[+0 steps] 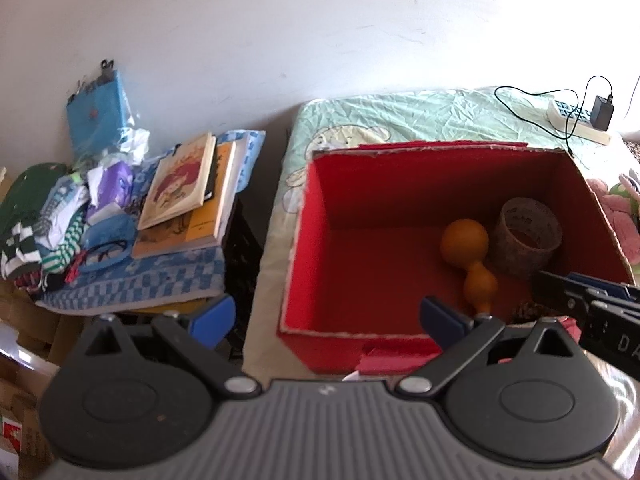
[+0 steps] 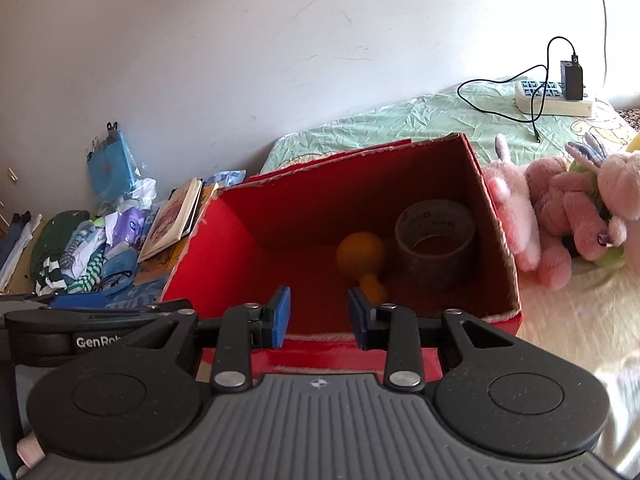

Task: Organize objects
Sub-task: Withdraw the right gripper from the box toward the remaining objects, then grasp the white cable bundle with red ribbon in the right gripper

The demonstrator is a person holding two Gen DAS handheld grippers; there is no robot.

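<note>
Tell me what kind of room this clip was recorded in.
Probably a bedroom: a bed with a cartoon-print sheet, pink plush toys lying on it, and piled clothes and books beside it.

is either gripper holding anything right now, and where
Nothing is held. The left gripper and right gripper are both open and empty above the red box.

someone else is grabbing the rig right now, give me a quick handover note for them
Left gripper: open, empty, at the near left of the red box.
Right gripper: open, empty, over the box's near edge.
Done: orange gourd toy and tape roll lie in the box, on the bed.
Left: pink plush toys lie on the bed right of the box; books and clothes are piled to its left.
</note>
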